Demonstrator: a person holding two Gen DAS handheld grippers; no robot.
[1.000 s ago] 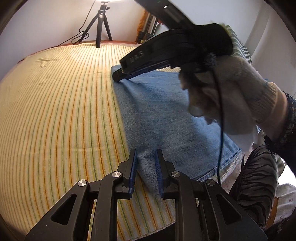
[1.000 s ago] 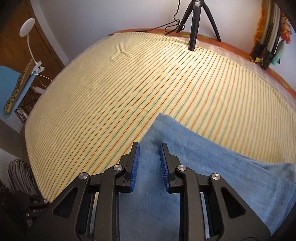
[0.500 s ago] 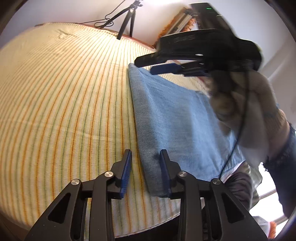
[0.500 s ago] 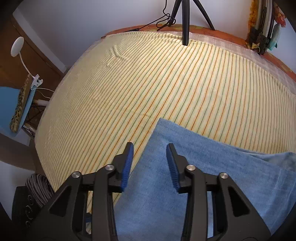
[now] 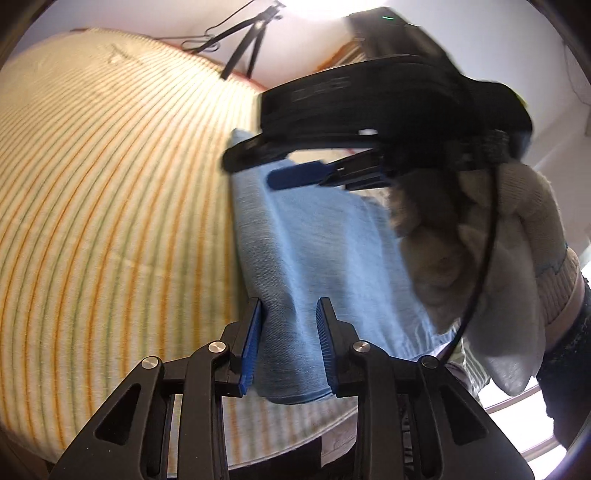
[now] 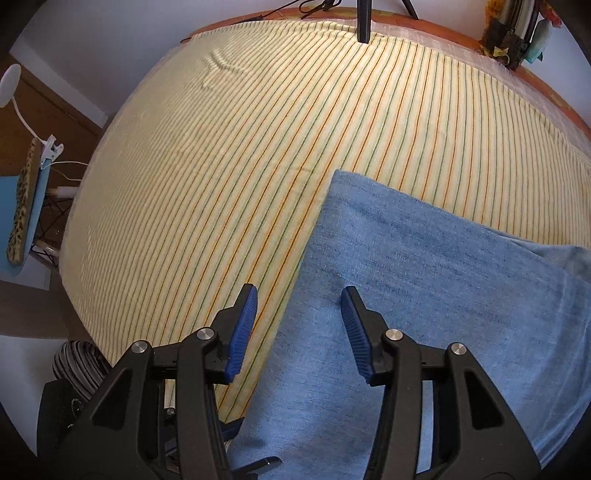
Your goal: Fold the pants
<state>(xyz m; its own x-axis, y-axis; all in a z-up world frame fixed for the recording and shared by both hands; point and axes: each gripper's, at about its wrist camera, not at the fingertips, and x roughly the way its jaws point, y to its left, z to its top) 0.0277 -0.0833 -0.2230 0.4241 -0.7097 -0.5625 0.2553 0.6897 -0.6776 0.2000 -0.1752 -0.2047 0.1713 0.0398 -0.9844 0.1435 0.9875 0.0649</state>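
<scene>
Folded light blue denim pants (image 5: 314, 258) lie on a yellow striped bed cover (image 5: 110, 184), near its front edge. My left gripper (image 5: 290, 302) hovers over their near corner. Its jaws are closing with the folded edge between them, and the pads do not visibly press it. My right gripper (image 6: 299, 295) points down over the pants (image 6: 443, 277) at their left edge. Its jaws are opening, astride that edge and gripping nothing. The left wrist view also shows the right gripper (image 5: 251, 171) above the far corner, held by a gloved hand (image 5: 498, 240).
A tripod (image 6: 364, 22) stands at the far edge of the bed cover (image 6: 221, 166). Left of the bed are a white lamp (image 6: 11, 85) and a blue chair with a leopard-print cushion (image 6: 26, 206). A striped bundle (image 6: 74, 362) sits by the near left corner.
The right jaws have spread wide and come off the pants' corner, lifting slightly. The left jaws have parted from their pinch on the folded edge, and that gripper has rolled.
</scene>
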